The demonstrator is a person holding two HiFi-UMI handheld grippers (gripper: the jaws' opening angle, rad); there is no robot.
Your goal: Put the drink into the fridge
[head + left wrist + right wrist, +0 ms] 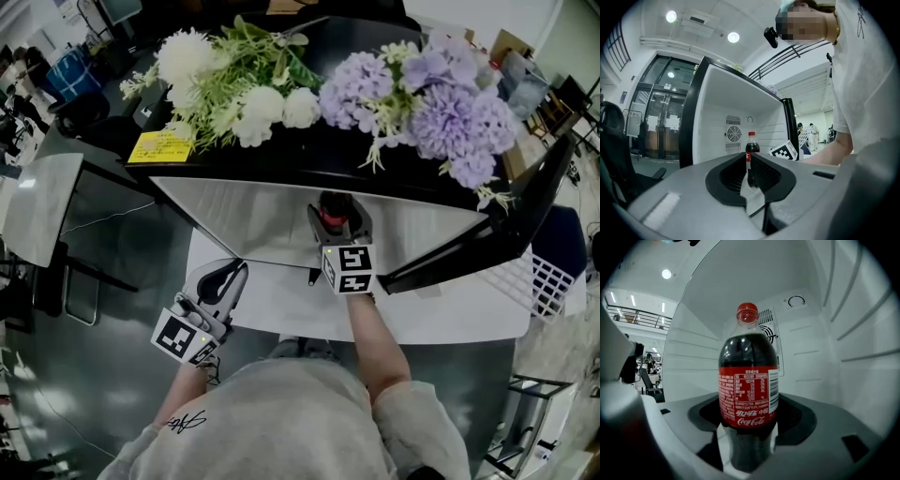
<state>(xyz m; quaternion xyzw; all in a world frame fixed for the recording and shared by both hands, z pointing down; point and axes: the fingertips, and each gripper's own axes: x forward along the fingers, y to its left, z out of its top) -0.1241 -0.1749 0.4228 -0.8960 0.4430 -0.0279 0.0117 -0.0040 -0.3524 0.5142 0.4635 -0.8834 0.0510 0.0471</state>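
Your right claw (749, 430) was clenched on the bottle (749, 376), 1 jaw on each side of its lower body, just under the red label. The bottle stood upright inside the fridge (693, 357), about midway between the side walls and in front of the fan grille (774, 341) on the back wall. No view showed whether its base rested on the fridge floor.

Your left claw (748, 164) hung outside the fridge, in front of the opening and toward its left side. Its jaws were drawn together to a thin slit with nothing between them. The door (487, 239) stood open at the fridge's right.

The bottle looked nearly full of dark cola, so I judged it fairly heavy for its size. With the cap on it was probably stiff enough to take a firm squeeze. The plastic was smooth and round, so it could twist or slide in the pads. With your hold so low, most of the weight sat above the jaws and it could tip.

A hold at the label band would probably be steadier. Either way, you needed to keep it vertical until the base was seated.
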